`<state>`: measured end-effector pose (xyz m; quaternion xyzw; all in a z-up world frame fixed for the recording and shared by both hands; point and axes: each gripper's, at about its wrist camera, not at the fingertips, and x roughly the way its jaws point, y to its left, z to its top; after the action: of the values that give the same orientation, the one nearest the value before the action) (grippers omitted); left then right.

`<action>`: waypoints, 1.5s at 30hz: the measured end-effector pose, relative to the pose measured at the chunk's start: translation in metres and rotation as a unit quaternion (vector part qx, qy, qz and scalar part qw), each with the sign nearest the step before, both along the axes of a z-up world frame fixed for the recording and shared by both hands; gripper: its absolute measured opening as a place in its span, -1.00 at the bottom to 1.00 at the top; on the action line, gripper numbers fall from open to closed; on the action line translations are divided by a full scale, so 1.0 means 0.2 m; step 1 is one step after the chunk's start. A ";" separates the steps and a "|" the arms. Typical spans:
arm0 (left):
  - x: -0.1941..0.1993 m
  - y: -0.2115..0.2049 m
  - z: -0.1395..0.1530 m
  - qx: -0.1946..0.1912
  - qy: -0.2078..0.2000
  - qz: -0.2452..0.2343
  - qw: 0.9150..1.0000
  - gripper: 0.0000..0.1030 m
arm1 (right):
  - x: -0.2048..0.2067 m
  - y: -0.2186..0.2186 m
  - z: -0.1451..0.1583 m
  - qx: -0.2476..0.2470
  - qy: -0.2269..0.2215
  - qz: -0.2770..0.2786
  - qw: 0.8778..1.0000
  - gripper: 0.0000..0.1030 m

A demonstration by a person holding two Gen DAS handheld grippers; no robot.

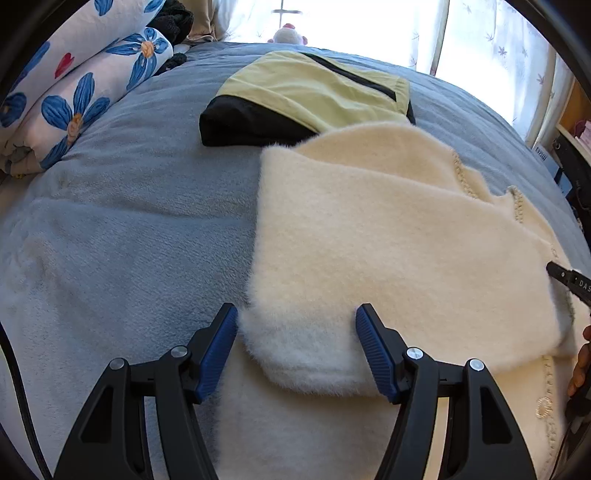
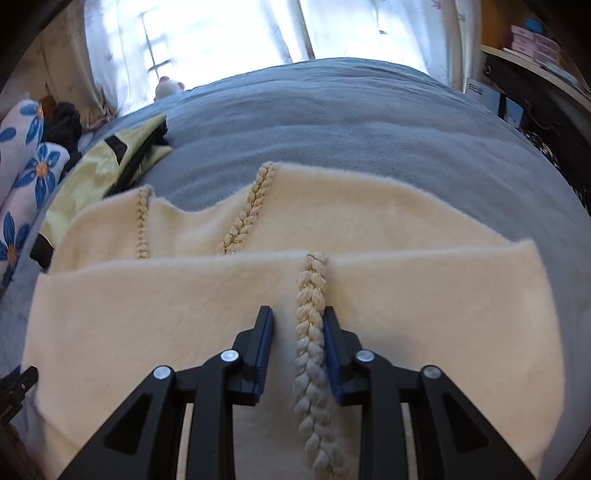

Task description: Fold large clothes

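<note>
A cream fluffy garment (image 1: pixel 388 240) with braided trim lies partly folded on the grey-blue bed cover (image 1: pixel 129 221). My left gripper (image 1: pixel 297 321) is open, its fingers either side of the garment's folded left corner, holding nothing. In the right wrist view the same garment (image 2: pixel 166 325) fills the foreground, a folded layer lying across it. My right gripper (image 2: pixel 298 317) is open over the braided trim (image 2: pixel 312 295), which runs between the fingers. The right gripper's tip shows at the right edge of the left wrist view (image 1: pixel 569 280).
A folded yellow-green and black garment (image 1: pixel 314 96) lies behind the cream one. Blue-flowered pillows (image 1: pixel 74 92) sit at the back left. A soft toy (image 1: pixel 288 35) sits by the bright curtained window. Shelves (image 2: pixel 535 48) stand at the right of the bed.
</note>
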<state>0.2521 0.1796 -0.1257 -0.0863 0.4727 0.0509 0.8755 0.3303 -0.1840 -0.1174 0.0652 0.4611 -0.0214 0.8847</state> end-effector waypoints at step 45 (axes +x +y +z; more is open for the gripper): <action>-0.03 -0.24 -0.03 0.009 0.023 -0.018 1.000 0.37 | -0.42 0.05 0.01 0.074 0.046 -0.071 0.994 -0.31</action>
<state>0.2455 0.1308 -0.1315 -0.0689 0.4936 0.0412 0.8660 0.2468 -0.1739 -0.1159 0.1618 0.4956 -0.0529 0.8517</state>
